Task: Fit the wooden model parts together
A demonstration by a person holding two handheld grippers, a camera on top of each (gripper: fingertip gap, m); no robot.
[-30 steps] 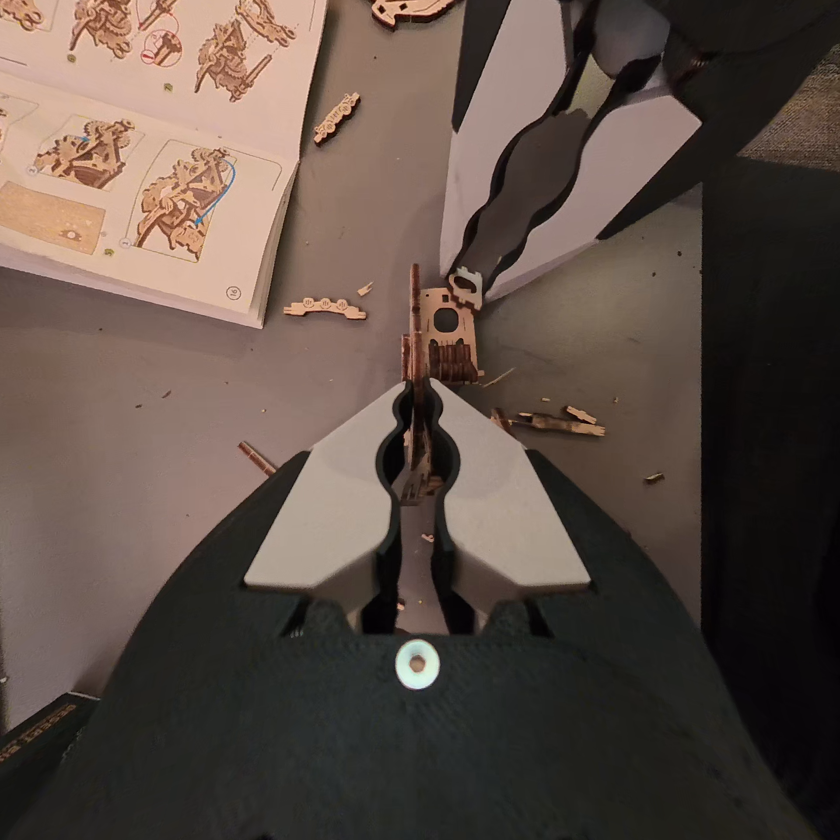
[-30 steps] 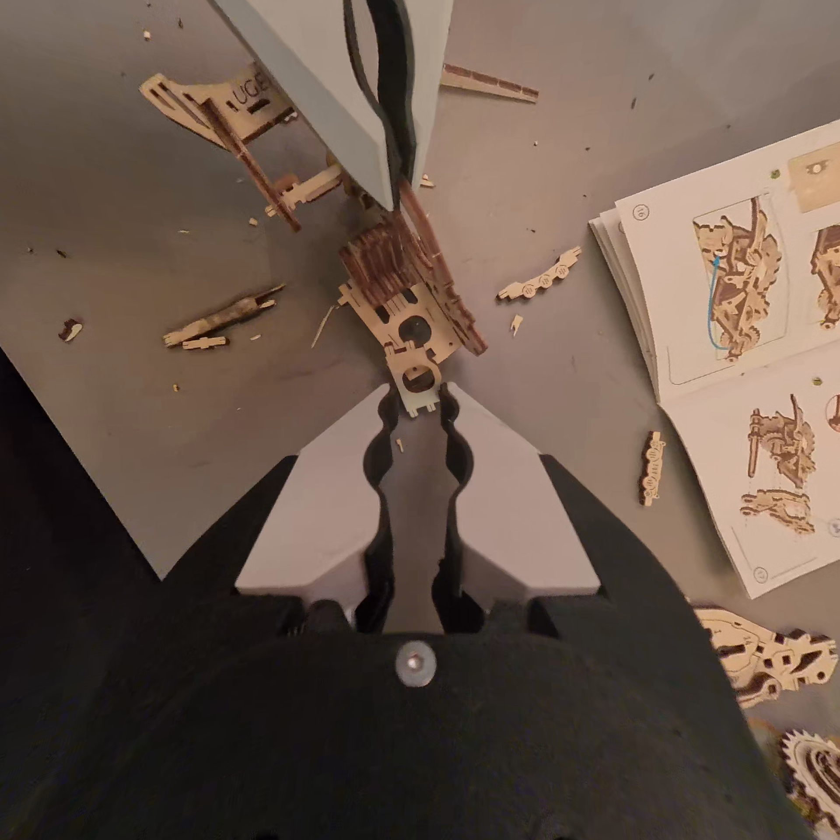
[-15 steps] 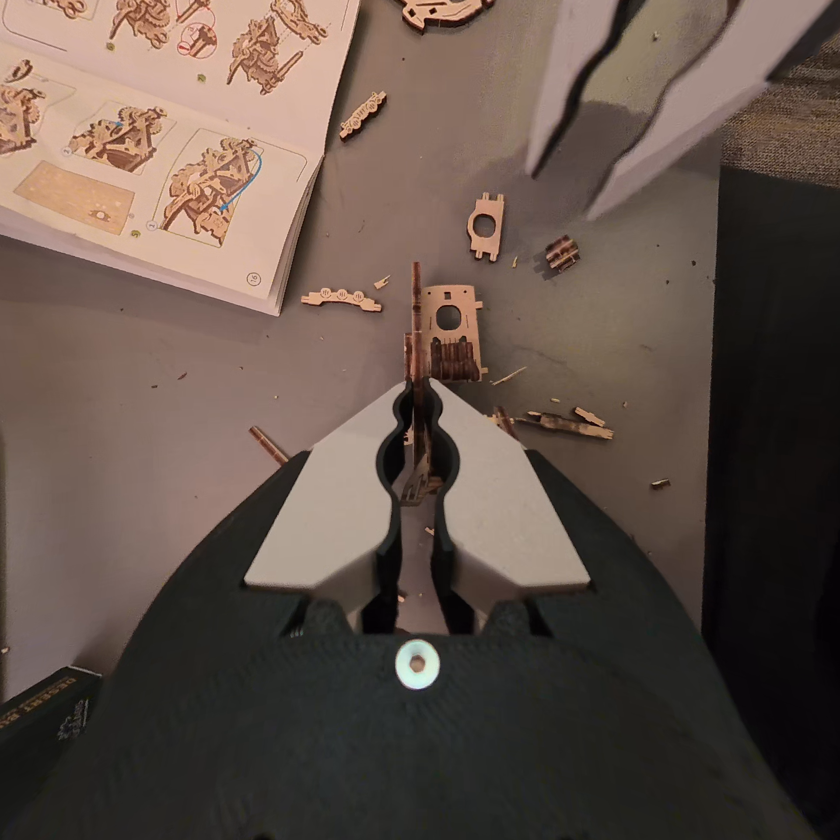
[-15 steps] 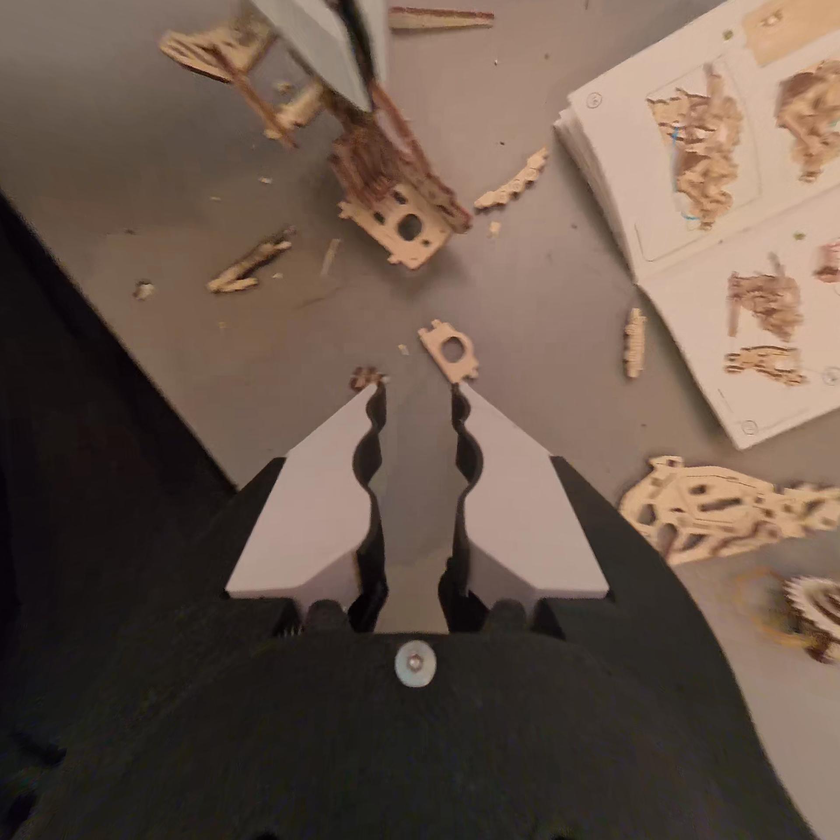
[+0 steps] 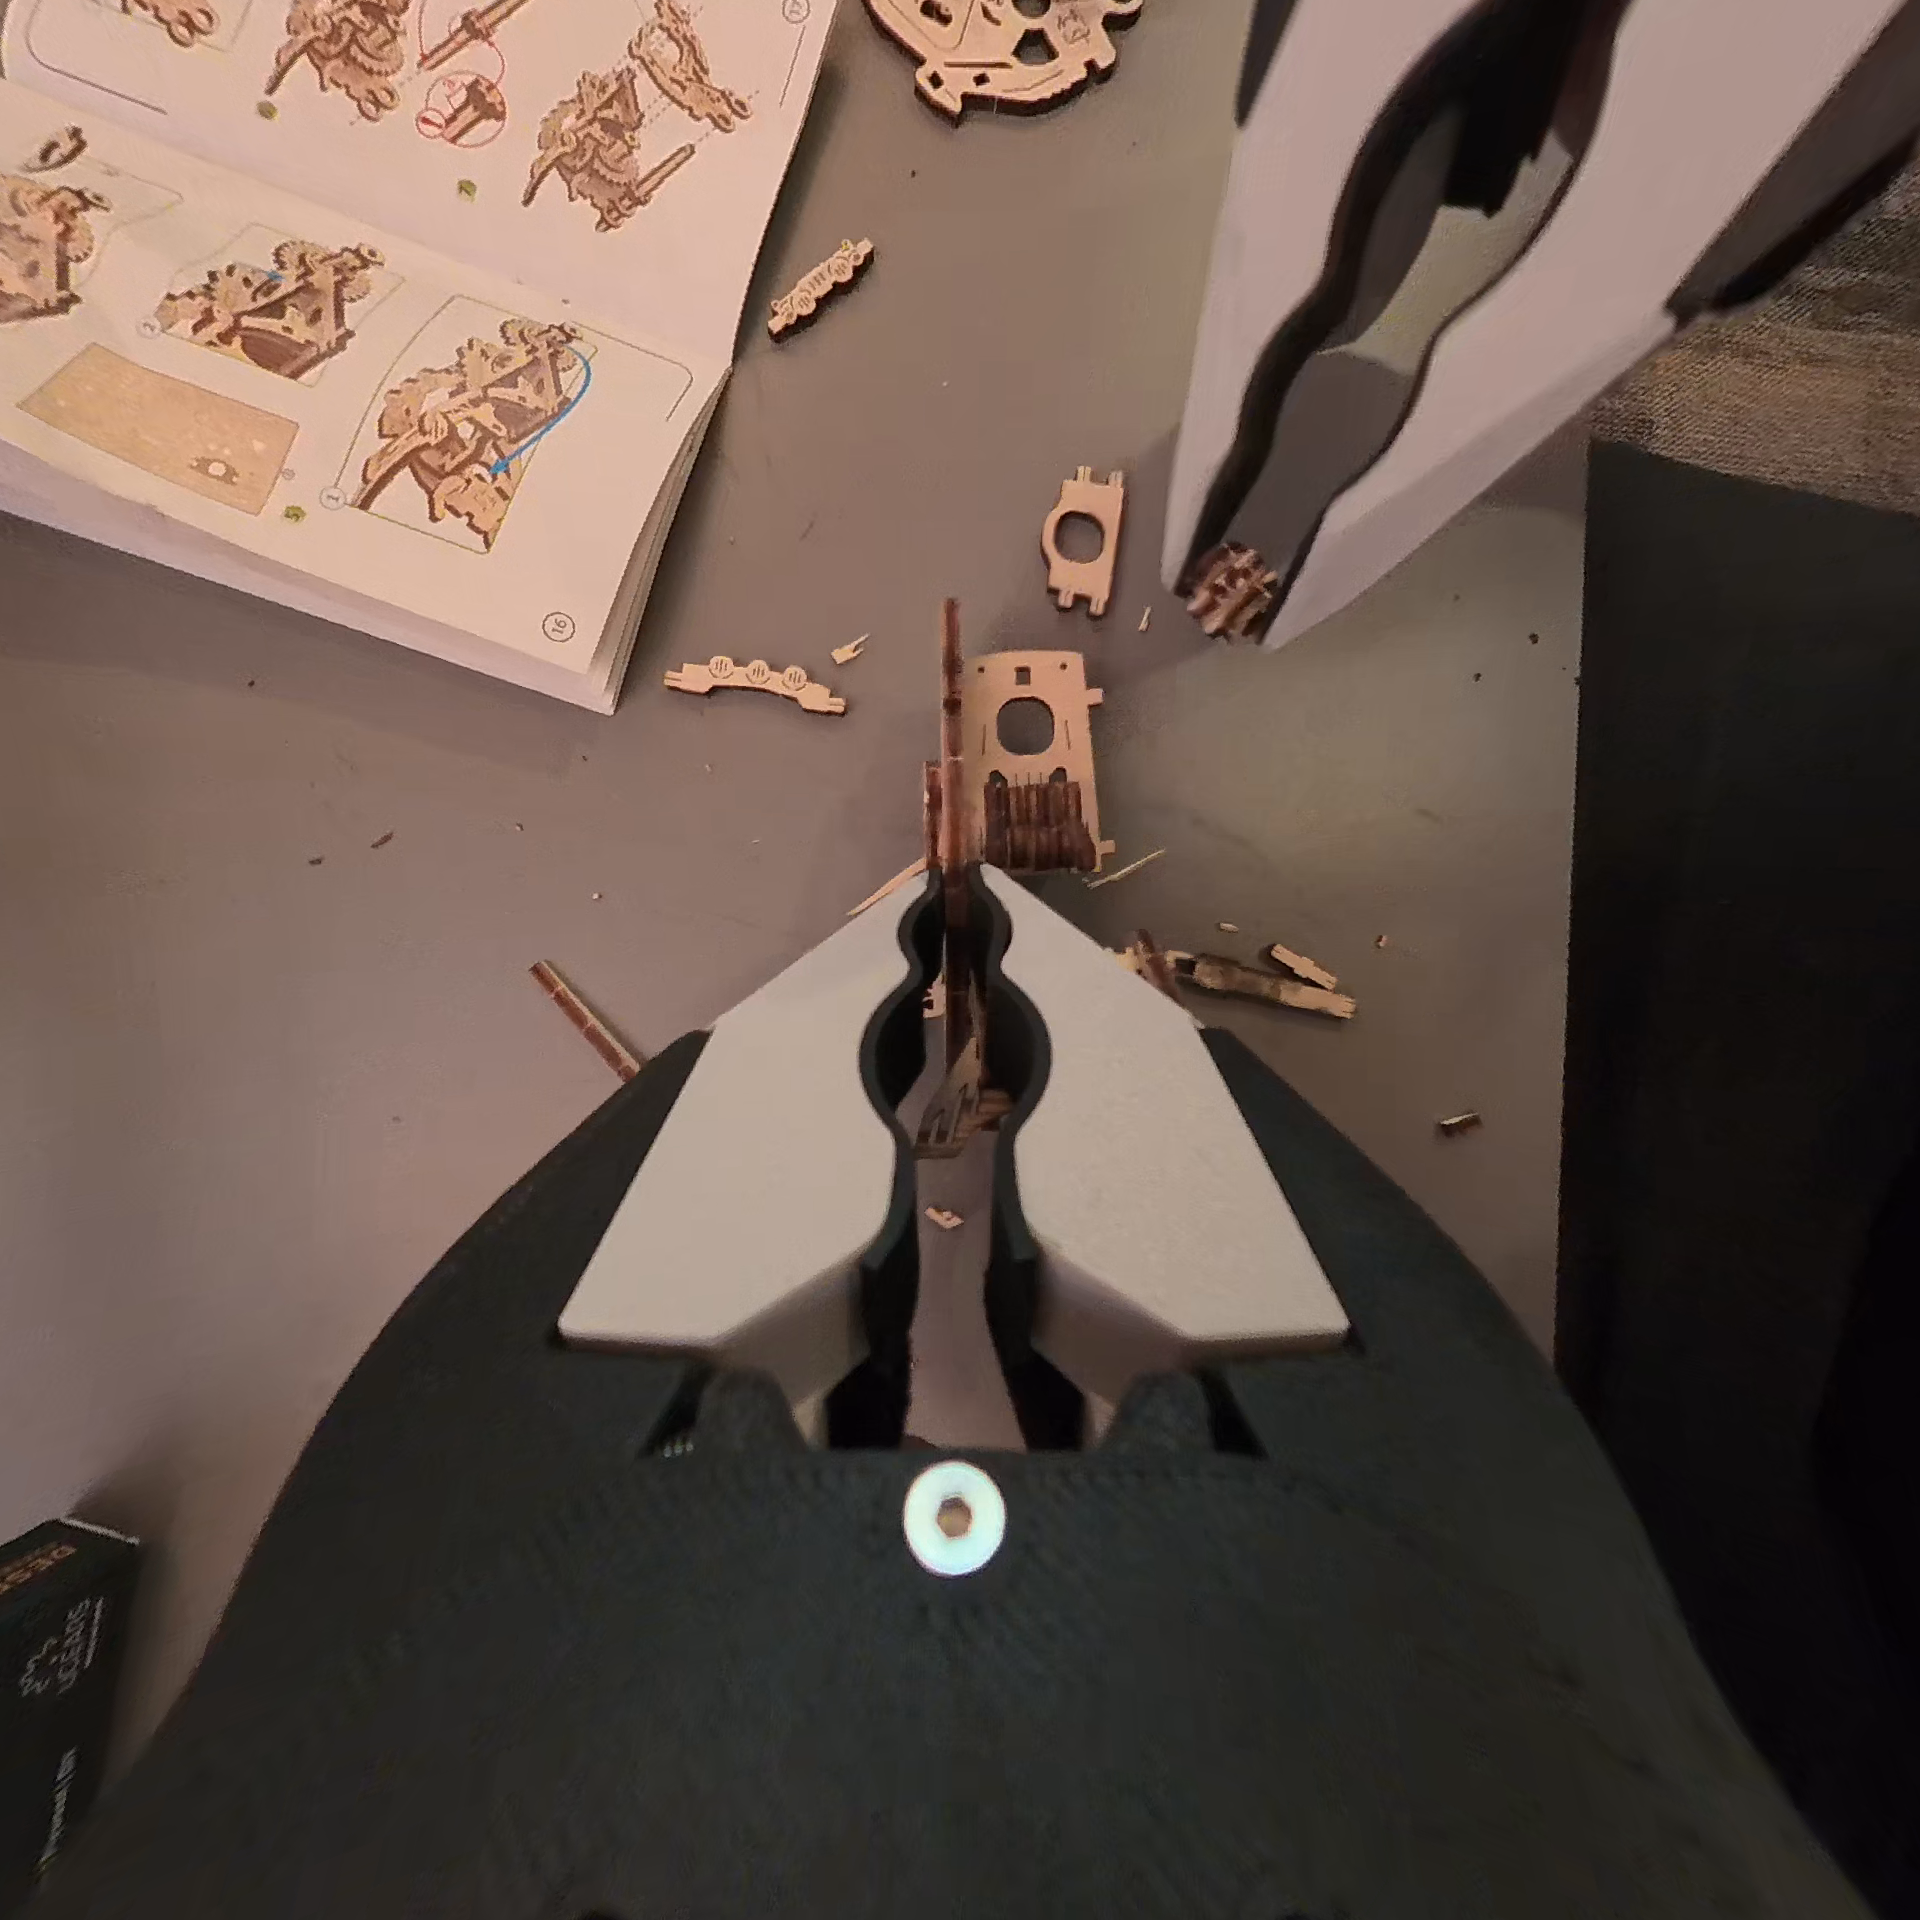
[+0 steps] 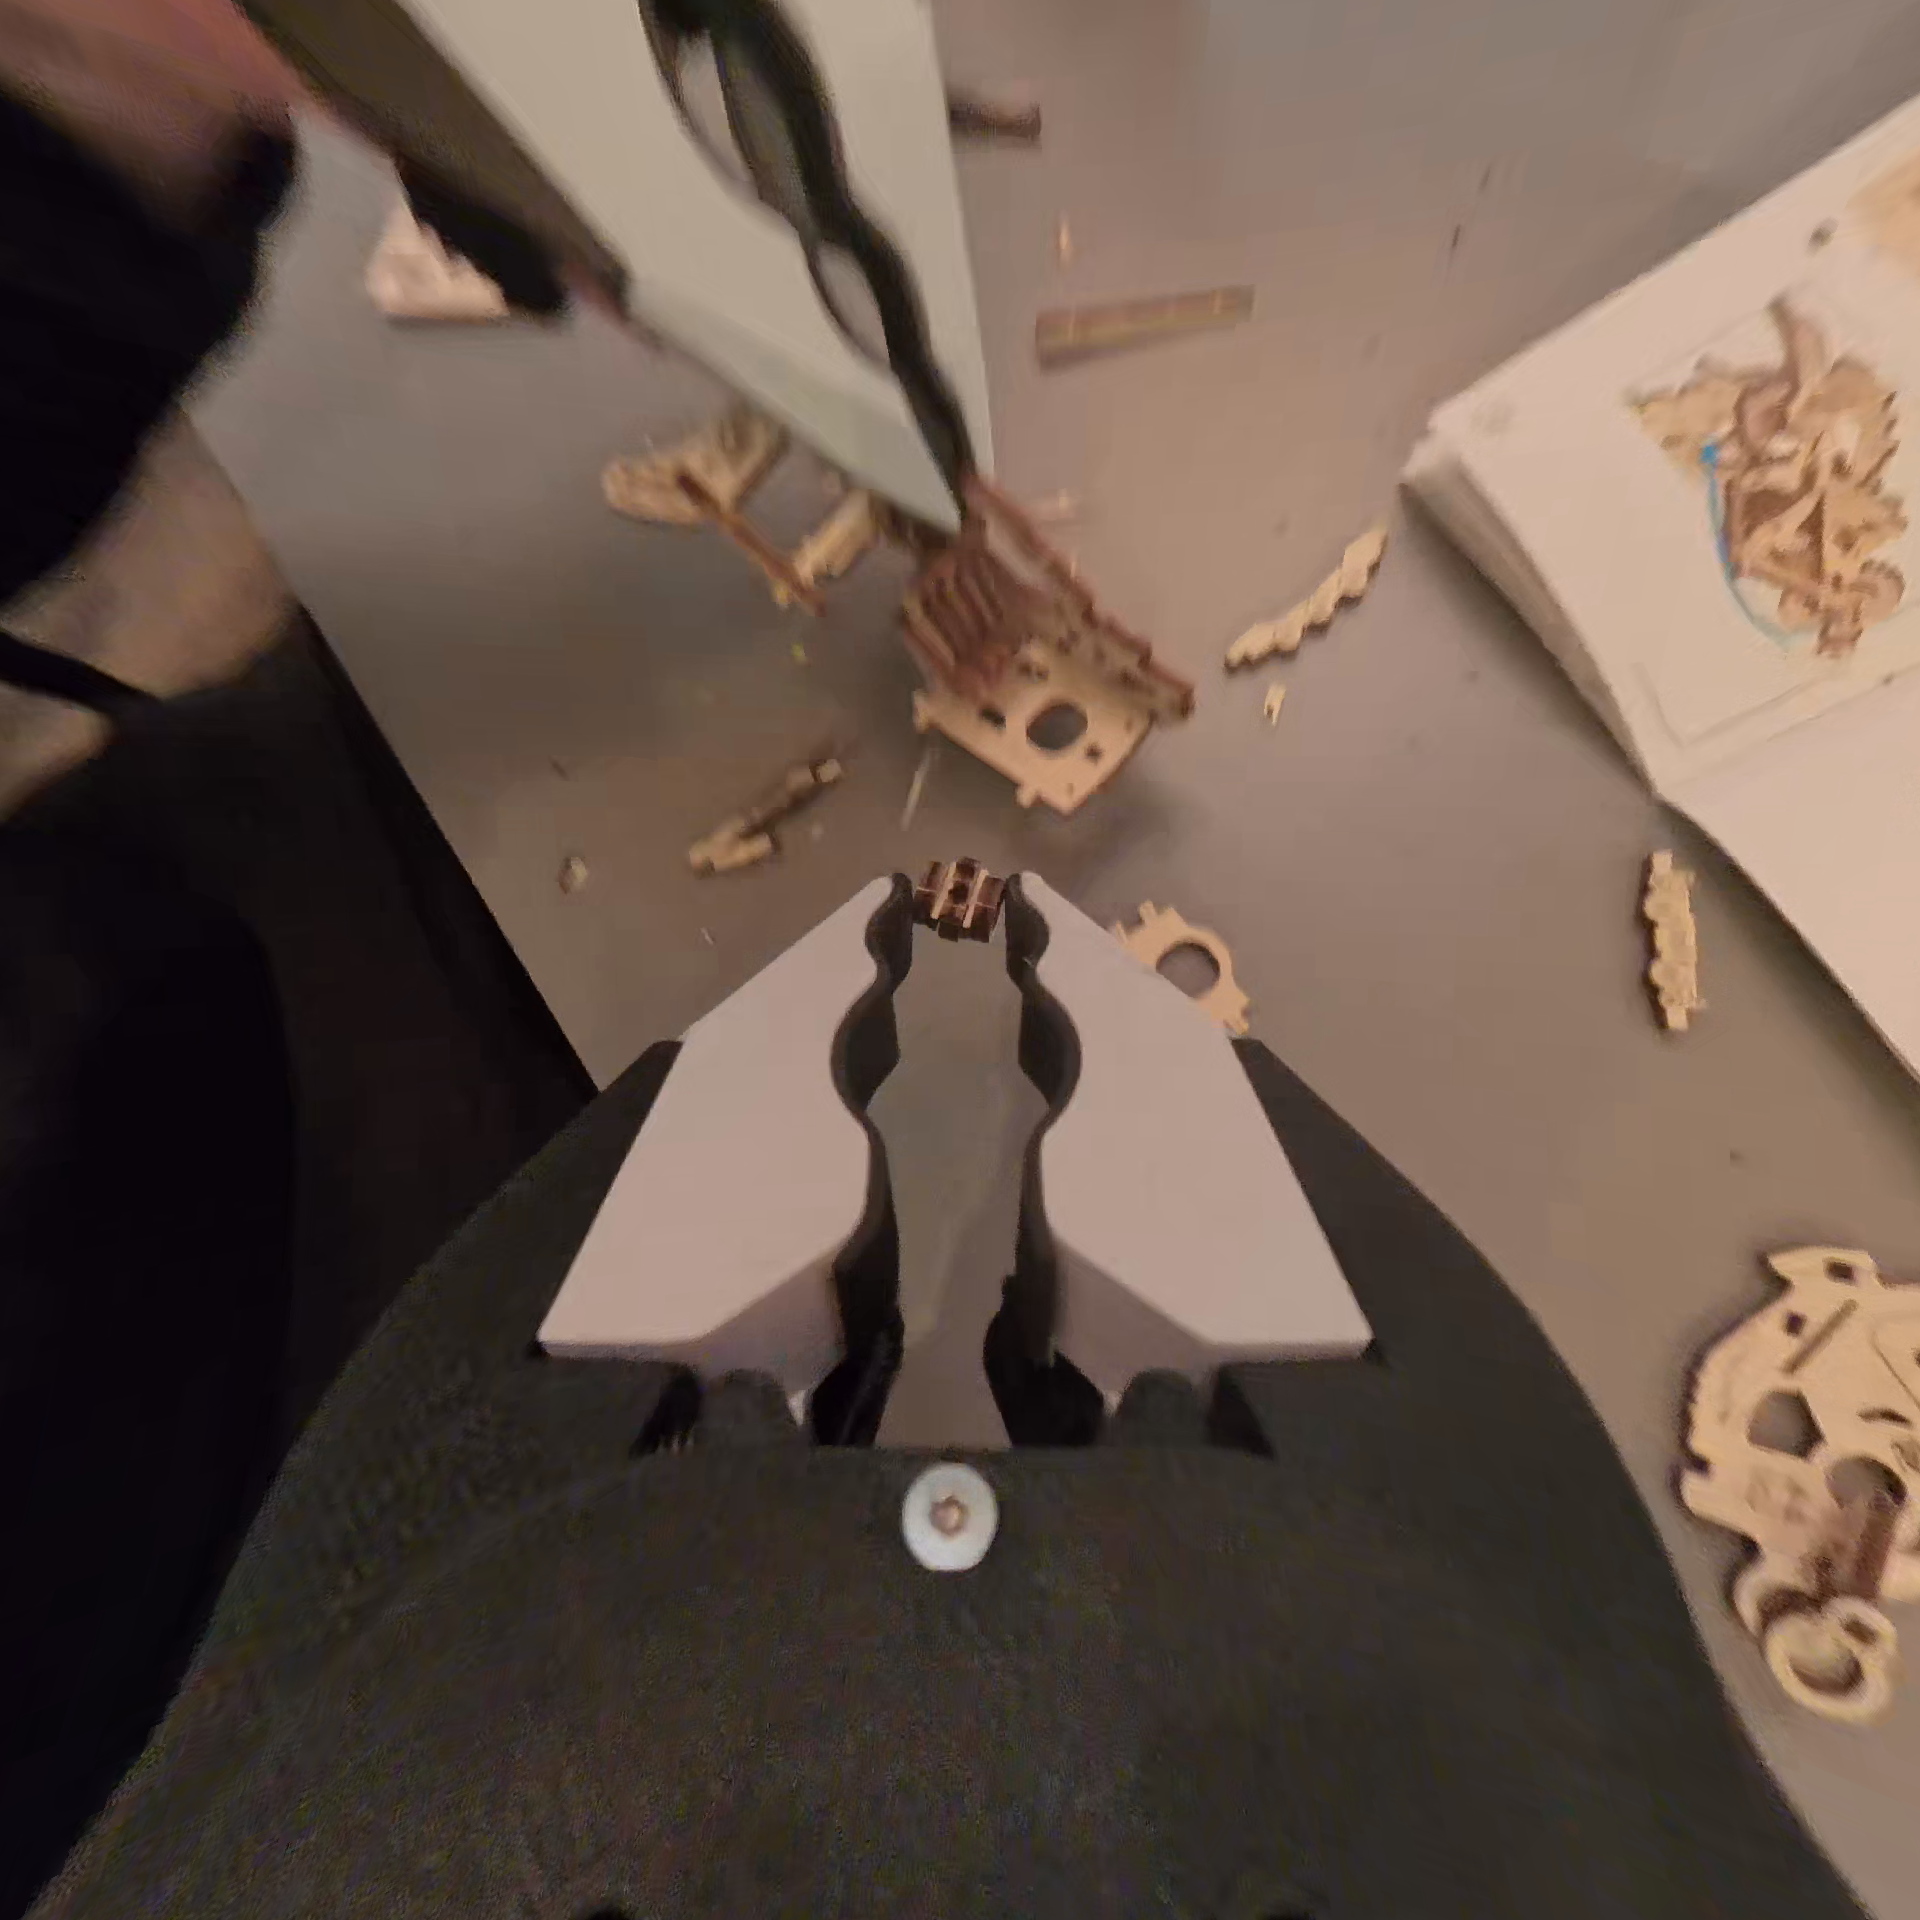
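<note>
I count two grippers — left gripper (image 5: 958, 883), right gripper (image 6: 958, 896) — one open instruction booklet (image 5: 343, 312), two scalloped wooden strips (image 5: 756, 681) (image 5: 821, 289), one ring-holed flat piece (image 5: 1085, 538)

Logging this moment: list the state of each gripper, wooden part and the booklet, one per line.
Left gripper: shut on the wooden assembly, holding it upright on the table.
Right gripper: shut on the small toothed part.
Flat ring piece: lying loose on the table, touched by neither gripper.
Instruction booklet: lying open.
Curved strip: lying flat, loose.
</note>
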